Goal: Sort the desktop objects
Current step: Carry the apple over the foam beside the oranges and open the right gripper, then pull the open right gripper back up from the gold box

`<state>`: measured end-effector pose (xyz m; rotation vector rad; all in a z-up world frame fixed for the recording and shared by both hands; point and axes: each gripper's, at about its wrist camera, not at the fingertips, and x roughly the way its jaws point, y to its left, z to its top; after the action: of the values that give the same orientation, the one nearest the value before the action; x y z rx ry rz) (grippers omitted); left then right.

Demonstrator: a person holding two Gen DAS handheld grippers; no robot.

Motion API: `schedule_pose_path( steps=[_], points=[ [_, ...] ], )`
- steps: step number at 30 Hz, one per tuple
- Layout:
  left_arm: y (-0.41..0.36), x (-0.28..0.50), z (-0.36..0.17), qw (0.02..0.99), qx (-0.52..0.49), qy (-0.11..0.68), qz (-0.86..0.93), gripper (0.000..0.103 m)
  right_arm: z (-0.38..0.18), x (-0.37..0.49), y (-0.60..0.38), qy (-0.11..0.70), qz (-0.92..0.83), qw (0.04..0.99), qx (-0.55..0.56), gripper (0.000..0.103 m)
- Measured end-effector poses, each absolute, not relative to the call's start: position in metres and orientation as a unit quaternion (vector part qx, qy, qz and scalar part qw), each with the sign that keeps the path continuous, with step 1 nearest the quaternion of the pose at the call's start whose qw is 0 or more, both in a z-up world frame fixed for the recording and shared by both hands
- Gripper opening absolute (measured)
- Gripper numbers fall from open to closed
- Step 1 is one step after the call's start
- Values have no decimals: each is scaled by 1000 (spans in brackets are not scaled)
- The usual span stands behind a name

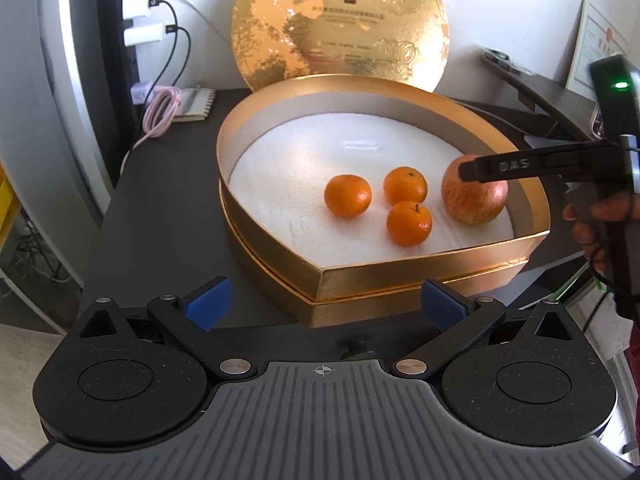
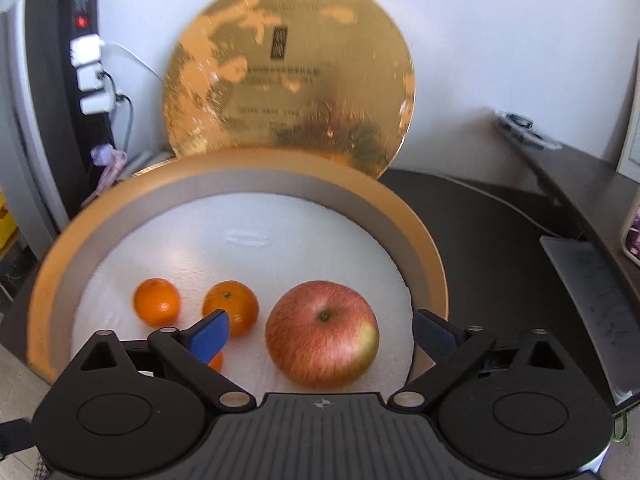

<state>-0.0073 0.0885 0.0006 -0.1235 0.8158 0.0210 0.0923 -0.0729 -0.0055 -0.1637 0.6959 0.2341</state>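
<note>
A heart-shaped gold box (image 1: 400,270) (image 2: 240,168) with a white foam floor sits on the dark desk. In it lie a red-yellow apple (image 1: 474,204) (image 2: 322,334) and three mandarins (image 1: 347,195) (image 1: 405,185) (image 1: 409,223). My right gripper (image 2: 321,324) hangs open just above the apple, a blue pad on either side and neither touching it. Its left finger hides most of one mandarin (image 2: 216,362); the other two (image 2: 157,302) (image 2: 231,306) show fully. In the left wrist view, one right finger (image 1: 520,166) reaches over the apple. My left gripper (image 1: 324,304) is open and empty at the box's near corner.
The round gold lid (image 1: 340,20) (image 2: 288,80) leans on the wall behind the box. A power strip with chargers (image 1: 136,12), a pink cable (image 1: 160,116) and a notepad (image 1: 194,104) are at back left. A person's hand (image 1: 592,220) holds the right gripper. A grey notebook (image 2: 588,300) lies right.
</note>
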Motion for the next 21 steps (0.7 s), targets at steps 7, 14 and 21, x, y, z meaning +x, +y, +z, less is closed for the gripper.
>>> schedule_pose_path(
  steps=[7, 14, 21],
  points=[
    [75, -8, -1, 913, -42, 407, 9, 103, 0, 46, -92, 325, 117, 938, -19, 101],
    [63, -11, 2, 909, -26, 415, 22, 103, -1, 11, -97, 323, 120, 939, -6, 101],
    [59, -19, 6, 908, -18, 417, 38, 103, -2, -1, -98, 319, 117, 941, 1, 101]
  ],
)
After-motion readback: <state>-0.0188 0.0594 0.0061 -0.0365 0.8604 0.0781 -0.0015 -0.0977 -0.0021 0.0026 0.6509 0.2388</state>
